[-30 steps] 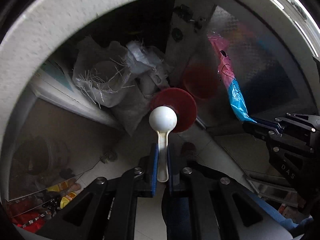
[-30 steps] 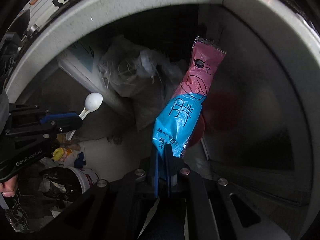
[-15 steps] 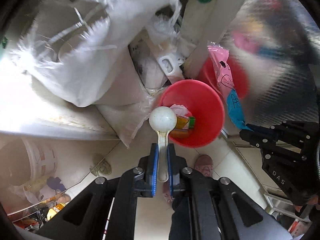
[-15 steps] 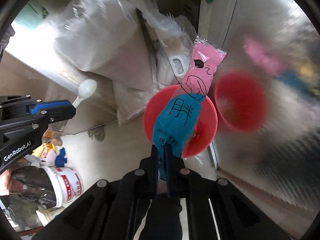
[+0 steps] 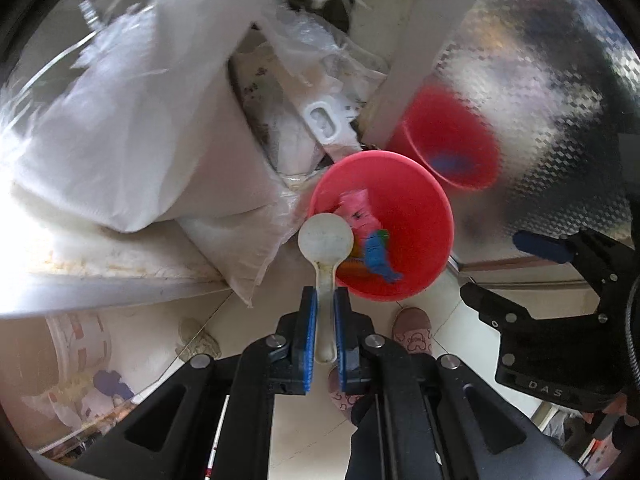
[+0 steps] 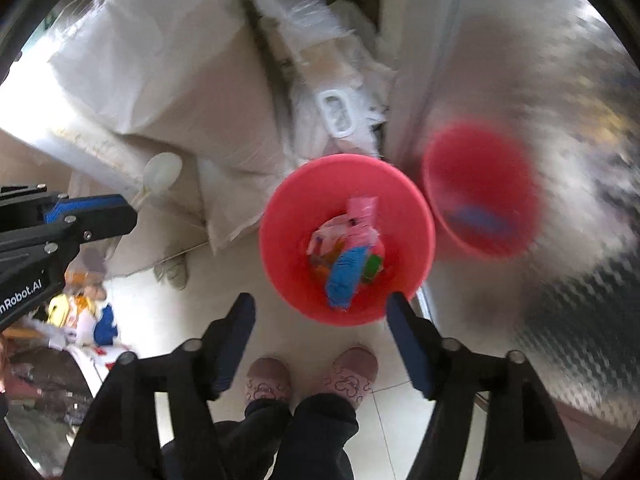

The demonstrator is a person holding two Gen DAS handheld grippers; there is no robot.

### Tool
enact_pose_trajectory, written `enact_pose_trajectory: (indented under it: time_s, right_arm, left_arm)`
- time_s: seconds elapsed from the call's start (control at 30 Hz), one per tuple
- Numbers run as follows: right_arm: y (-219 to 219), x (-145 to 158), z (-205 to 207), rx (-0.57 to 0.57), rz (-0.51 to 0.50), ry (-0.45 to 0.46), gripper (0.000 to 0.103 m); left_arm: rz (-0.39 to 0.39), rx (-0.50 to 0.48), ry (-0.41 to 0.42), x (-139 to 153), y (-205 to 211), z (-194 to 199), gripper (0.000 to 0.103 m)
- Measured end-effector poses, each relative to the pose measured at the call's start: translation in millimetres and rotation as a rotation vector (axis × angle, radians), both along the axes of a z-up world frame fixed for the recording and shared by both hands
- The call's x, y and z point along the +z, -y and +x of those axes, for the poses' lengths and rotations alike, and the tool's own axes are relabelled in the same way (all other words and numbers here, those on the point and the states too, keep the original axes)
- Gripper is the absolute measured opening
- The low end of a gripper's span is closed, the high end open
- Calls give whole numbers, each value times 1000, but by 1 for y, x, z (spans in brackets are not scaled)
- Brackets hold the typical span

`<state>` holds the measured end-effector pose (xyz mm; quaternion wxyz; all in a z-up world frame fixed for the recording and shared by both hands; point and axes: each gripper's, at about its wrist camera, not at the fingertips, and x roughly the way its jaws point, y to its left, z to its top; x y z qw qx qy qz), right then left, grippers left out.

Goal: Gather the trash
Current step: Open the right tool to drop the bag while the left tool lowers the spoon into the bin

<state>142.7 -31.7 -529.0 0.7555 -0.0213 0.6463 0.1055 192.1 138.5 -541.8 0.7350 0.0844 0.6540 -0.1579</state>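
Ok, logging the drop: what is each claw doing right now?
Left claw: closed on the white spoon.
Right claw: open and empty, jaws just opened; wrapper lies in the red bin.

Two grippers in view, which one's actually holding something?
The left gripper: its blue pads are shut on the handle of the white plastic spoon. The right gripper stands wide open and empty above the red bin.

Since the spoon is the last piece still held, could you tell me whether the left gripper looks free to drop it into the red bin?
Probably yes. The left gripper holds the white spoon above the near rim of the open red bin; nothing covers the bin's mouth, though a slight shift over the bin would help.
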Motion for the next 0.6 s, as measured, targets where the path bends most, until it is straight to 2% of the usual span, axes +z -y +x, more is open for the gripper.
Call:
enact_pose_trajectory:
  time_s: [0.23,0.33,0.6]
  right_arm:
    - [25,-7,-13,-142,-32,-8,75]
    - [34,-11,-15,-201,-40,-19,75]
    - [54,-16,-13,-301,-40,-31,75]
  left_arm:
    - [-33,-126,-28,-13,31,7,8]
    - [-20,-193,-38,-20,45,9,8]
    - [-8,-275,-56,-35,74,20,8]
